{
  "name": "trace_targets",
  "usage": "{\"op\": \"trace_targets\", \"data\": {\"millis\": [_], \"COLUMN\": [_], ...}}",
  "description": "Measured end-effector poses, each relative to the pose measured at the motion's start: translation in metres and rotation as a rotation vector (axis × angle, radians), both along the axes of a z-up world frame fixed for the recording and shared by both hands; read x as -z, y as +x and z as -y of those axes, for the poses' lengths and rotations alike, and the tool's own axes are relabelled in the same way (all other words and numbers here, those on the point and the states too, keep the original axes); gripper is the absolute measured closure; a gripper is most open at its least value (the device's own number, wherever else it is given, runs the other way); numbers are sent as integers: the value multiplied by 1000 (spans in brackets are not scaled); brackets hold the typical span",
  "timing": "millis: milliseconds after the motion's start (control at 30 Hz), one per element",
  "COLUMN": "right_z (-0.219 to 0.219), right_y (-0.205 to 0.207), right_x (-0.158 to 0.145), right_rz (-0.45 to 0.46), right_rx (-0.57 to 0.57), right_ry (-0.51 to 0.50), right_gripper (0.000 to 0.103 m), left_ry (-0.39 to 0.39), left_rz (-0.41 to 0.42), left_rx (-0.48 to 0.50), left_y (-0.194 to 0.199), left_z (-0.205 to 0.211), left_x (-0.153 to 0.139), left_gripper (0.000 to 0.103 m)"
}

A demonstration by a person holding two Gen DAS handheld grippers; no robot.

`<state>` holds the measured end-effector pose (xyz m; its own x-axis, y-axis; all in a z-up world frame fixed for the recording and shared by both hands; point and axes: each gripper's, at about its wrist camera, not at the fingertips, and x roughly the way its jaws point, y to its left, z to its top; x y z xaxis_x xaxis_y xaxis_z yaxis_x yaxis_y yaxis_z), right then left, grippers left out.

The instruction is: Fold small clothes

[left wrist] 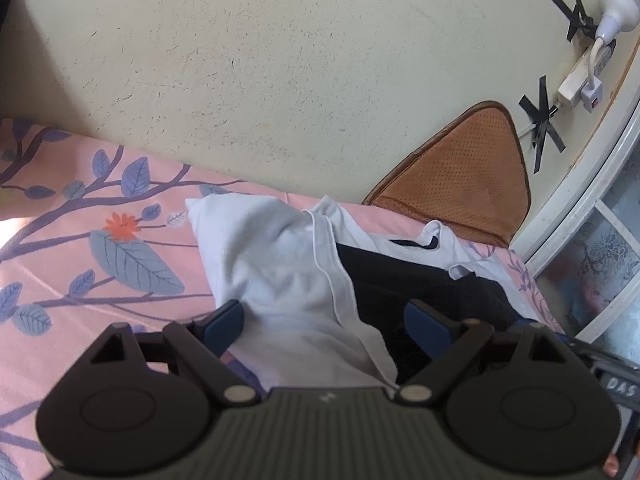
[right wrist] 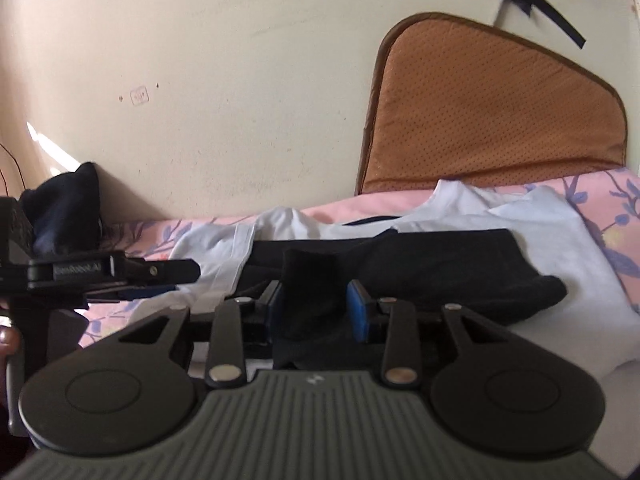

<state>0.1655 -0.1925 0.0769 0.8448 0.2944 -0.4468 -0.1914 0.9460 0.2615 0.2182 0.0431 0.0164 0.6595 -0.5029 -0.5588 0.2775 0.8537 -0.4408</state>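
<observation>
A white garment (left wrist: 276, 264) lies rumpled on the pink floral bedsheet (left wrist: 80, 264), and a black garment (left wrist: 404, 280) lies across its right part. My left gripper (left wrist: 324, 316) stands wide open, with a fold of the white cloth running up between its blue pads without being pinched. In the right wrist view the black garment (right wrist: 440, 264) stretches over the white garment (right wrist: 560, 248). My right gripper (right wrist: 316, 310) is shut on a bunched piece of the black cloth, which fills the gap between its pads. The left gripper (right wrist: 188, 276) shows side-on at the left.
An orange-brown cushion (right wrist: 492, 120) leans on the cream wall behind the bed. A dark blue bundle (right wrist: 60, 208) sits at the back left by the wall. A window frame (left wrist: 592, 216) borders the bed on the right. A power strip (left wrist: 576, 80) hangs taped to the wall.
</observation>
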Motion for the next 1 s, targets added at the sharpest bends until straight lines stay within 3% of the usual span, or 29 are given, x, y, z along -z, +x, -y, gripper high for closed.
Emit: {"op": "trace_targets", "data": {"millis": [100,200,233,400,600,800,1000], "right_z": [8,13,16,31,36,44,43], "right_y": [-2,9,2,1,-2,-5,3], "right_x": [5,31,33,37,35,34,38], "right_rz": [-31,-144,-105,-118,-89,-66,-125], "right_rx": [4,5,12,15,25,26,36], "right_ry": [-12,-32,-3,115,154,217,206], "right_gripper": [64,62,60,59,50,47,47], "left_ry": [35,74,83,97,112,112,135], "left_rz": [6,13,15,16,16,16,19], "left_rx": [3,9,10,16,21,22,26], "left_y": [-1,-2,-3,-3,-3,-3,-3], "left_z": [4,9,10,11,13,13,16], "left_x": [0,0,0,0,0,0,-1], "left_gripper": [12,12,12,9,6,6,5]}}
